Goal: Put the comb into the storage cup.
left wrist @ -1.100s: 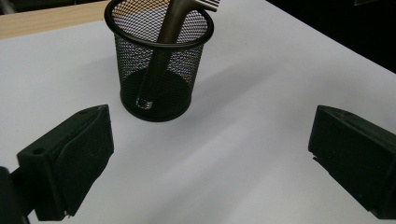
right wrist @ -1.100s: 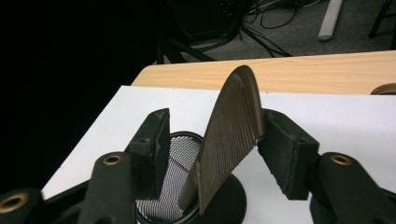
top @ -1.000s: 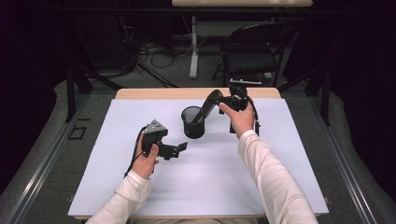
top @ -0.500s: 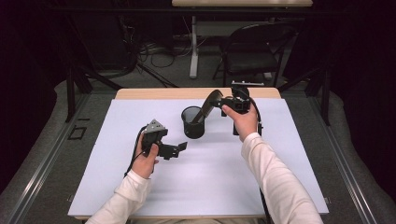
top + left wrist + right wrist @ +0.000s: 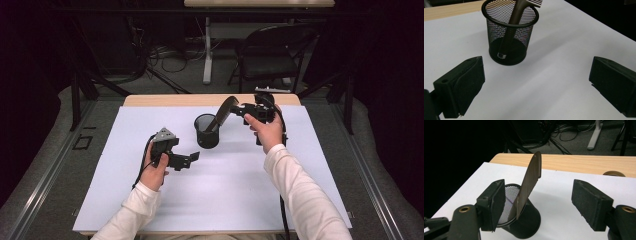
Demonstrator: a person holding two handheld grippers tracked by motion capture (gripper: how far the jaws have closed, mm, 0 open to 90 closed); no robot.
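A black mesh cup [image 5: 207, 132] stands upright on the white mat [image 5: 225, 190], and a dark brown comb [image 5: 224, 111] leans in it, handle down, toothed end up and to the right. My right gripper [image 5: 239, 109] hovers level just right of the comb's top. Its jaws have just been opening. In the right gripper view the comb [image 5: 530, 182] rises between the spread pads [image 5: 495, 202] of the right gripper [image 5: 539, 202], and neither pad presses on it. My left gripper [image 5: 192, 159] sits low on the mat, left of and nearer than the cup [image 5: 510, 37], open with nothing between its jaws [image 5: 536, 87].
The bare wooden tabletop [image 5: 165, 100] shows as a strip beyond the mat, with a round brass-coloured grommet [image 5: 614, 173] in it. Behind the table are a dark chair [image 5: 272, 55], a white desk leg and floor cables. Bare mat stretches right of and nearer than the cup.
The right gripper's jaws have spread apart and let go of the comb, which now rests in the cup. The right hand has drawn slightly right. The left gripper has not moved.
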